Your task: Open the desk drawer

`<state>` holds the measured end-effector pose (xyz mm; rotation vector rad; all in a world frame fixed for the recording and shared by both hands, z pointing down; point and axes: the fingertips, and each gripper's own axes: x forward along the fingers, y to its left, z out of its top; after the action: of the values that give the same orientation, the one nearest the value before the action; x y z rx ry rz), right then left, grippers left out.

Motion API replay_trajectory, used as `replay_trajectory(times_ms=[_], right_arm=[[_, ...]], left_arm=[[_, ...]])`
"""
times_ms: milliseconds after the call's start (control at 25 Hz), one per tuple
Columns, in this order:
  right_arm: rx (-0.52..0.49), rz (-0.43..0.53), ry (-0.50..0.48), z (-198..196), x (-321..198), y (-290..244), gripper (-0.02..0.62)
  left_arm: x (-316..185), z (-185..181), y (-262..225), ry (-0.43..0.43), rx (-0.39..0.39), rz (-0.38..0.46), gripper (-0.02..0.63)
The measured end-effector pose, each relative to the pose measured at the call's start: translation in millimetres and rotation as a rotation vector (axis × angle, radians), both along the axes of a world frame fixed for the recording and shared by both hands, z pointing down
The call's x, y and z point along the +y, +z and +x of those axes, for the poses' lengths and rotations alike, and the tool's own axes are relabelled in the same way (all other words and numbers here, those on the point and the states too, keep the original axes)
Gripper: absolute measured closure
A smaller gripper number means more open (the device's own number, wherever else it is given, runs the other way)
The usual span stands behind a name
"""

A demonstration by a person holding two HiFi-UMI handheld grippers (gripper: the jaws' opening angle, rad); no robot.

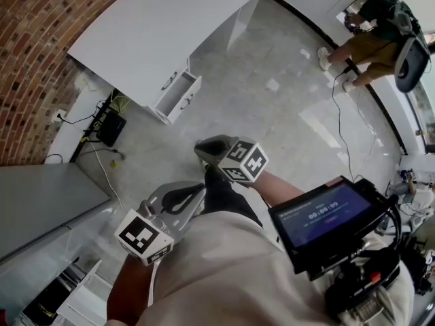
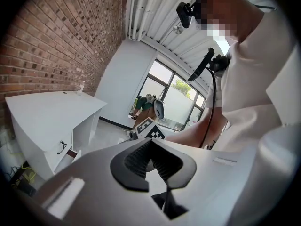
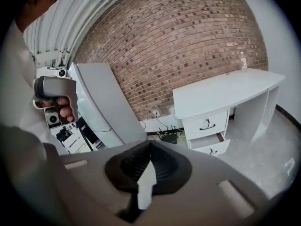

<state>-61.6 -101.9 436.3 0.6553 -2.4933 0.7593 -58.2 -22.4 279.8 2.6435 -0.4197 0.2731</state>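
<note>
The white desk (image 1: 156,26) stands against the brick wall, far from both grippers. It has two drawers: the upper one (image 1: 171,80) is closed and the lower drawer (image 1: 178,97) is pulled partly out. The right gripper view shows the same desk (image 3: 225,95) with its lower drawer (image 3: 211,146) ajar; in the left gripper view the desk (image 2: 51,112) is at the left. My left gripper (image 1: 194,194) and right gripper (image 1: 206,149) hang close to my body, both shut with nothing held. Their pads meet in both the left gripper view (image 2: 151,141) and the right gripper view (image 3: 150,146).
A black box with cables (image 1: 110,126) lies on the floor beside the desk. A grey panel (image 1: 41,202) leans at the left. A person (image 1: 370,43) stands at the far right by the window. A screen device (image 1: 329,216) hangs on my chest. Polished floor (image 1: 272,107) lies between me and the desk.
</note>
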Motion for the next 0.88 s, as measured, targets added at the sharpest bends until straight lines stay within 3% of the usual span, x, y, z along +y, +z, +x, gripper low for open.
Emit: replay_trajectory(times_ms=[880], right_arm=[[0.039, 0.064, -0.054, -12, 25, -13, 0.594]], left_arm=[[14, -10, 12, 0.0, -0.011, -0.003, 0.601]])
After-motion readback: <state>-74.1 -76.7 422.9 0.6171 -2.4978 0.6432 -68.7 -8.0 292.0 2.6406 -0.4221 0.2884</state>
